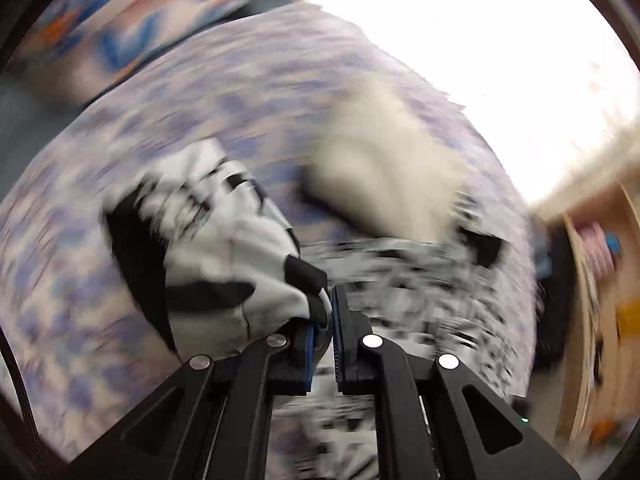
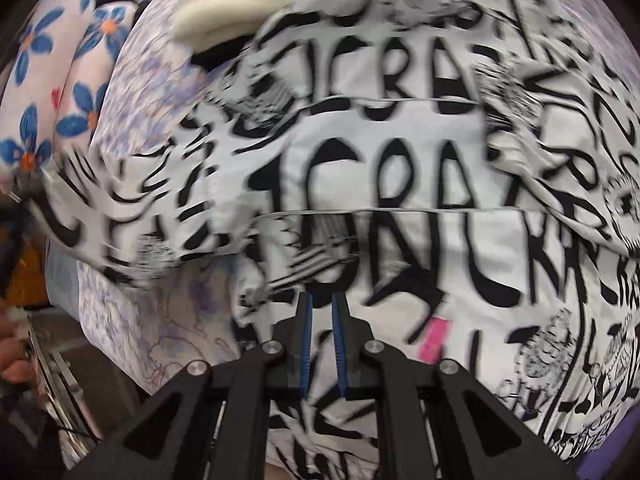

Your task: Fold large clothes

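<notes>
White garment [image 2: 400, 184] with black lettering, lilac-patterned bedsheet [image 1: 200, 92], blue-flowered pillow [image 2: 44, 80], cream cloth [image 1: 384, 160]

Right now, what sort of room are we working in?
Most likely a bedroom: the black-and-white printed garment lies on a bed with a lilac patterned sheet, pillows with blue flowers sit at its edge, and wooden shelving stands beside it.

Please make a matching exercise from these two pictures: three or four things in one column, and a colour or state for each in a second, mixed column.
Things:
1. garment
2. cream cloth
3. pillow
4. left gripper

Descriptions:
a. blue flowers on white
b. shut on printed fabric
c. plain, no print
d. black lettering on white

Pairs: 1-d, 2-c, 3-a, 4-b
</notes>
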`<state>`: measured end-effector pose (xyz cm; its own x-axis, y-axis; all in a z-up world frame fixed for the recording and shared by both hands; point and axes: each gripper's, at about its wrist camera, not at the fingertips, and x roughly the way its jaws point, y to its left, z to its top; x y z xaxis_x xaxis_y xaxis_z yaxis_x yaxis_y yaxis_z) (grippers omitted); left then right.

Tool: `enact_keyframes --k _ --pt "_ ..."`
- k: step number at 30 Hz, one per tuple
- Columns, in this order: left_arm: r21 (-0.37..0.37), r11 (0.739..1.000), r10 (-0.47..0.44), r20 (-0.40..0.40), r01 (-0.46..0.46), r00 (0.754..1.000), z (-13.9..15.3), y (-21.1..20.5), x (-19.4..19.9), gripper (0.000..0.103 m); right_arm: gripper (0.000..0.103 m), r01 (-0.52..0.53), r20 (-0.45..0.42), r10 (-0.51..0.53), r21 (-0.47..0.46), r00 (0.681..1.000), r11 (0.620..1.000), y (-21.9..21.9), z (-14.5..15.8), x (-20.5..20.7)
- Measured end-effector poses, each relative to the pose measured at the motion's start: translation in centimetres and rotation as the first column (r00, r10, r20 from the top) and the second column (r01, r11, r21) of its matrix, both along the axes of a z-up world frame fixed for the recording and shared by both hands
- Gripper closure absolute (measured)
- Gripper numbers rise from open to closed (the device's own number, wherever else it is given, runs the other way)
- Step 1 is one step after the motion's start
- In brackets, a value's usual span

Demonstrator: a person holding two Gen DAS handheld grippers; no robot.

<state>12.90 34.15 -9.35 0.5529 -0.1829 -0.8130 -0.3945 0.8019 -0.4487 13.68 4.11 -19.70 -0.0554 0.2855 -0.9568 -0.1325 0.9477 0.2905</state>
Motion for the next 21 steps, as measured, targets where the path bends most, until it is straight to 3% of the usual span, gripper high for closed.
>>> enact_keyframes --k 4,8,10,11,12,14,16,21 --pt "0.006 0.983 -0.186 0.08 0.186 0.979 2.6 -9.4 4.3 0.097 0.093 0.049 0.015 -0.049 -0.001 0.999 0.999 -4.4 0.3 0.8" --pt "0.002 0.942 -0.336 0.035 0.336 0.941 0.5 -19.2 7.3 0.092 0.093 0.113 0.026 -0.113 -0.005 0.993 0.994 -9.8 0.4 1.8" --pt "-0.002 0.917 -0.398 -0.015 0.398 0.917 -1.6 -23.1 7.7 0.074 0.093 0.139 0.031 -0.139 -0.009 0.99 0.99 -12.3 0.3 2.1" --pt "-0.01 0.903 -0.43 -0.05 0.43 0.901 -2.8 -25.1 7.8 0.071 0.093 0.147 0.036 -0.147 -0.013 0.989 0.989 -13.5 0.2 2.2" --pt "-0.015 0.894 -0.447 -0.072 0.447 0.891 -3.5 -26.2 7.9 0.065 0.092 0.155 0.04 -0.154 -0.016 0.987 0.988 -14.7 0.1 2.3" --pt "-0.025 0.881 -0.471 -0.128 0.472 0.873 -5.2 -28.5 7.6 0.056 0.078 0.169 0.041 -0.168 -0.013 0.985 0.986 -16.5 -0.1 2.5" --pt "-0.027 0.883 -0.466 -0.158 0.468 0.871 -6.1 -29.3 6.7 0.053 0.067 0.178 0.044 -0.178 0.001 0.983 0.984 -17.9 -0.2 2.8" --pt "-0.005 0.91 -0.405 -0.218 0.414 0.888 -7.9 -27.3 4.0 0.052 0.067 0.182 0.041 -0.184 0.044 0.982 0.982 -19.5 -0.5 4.2"
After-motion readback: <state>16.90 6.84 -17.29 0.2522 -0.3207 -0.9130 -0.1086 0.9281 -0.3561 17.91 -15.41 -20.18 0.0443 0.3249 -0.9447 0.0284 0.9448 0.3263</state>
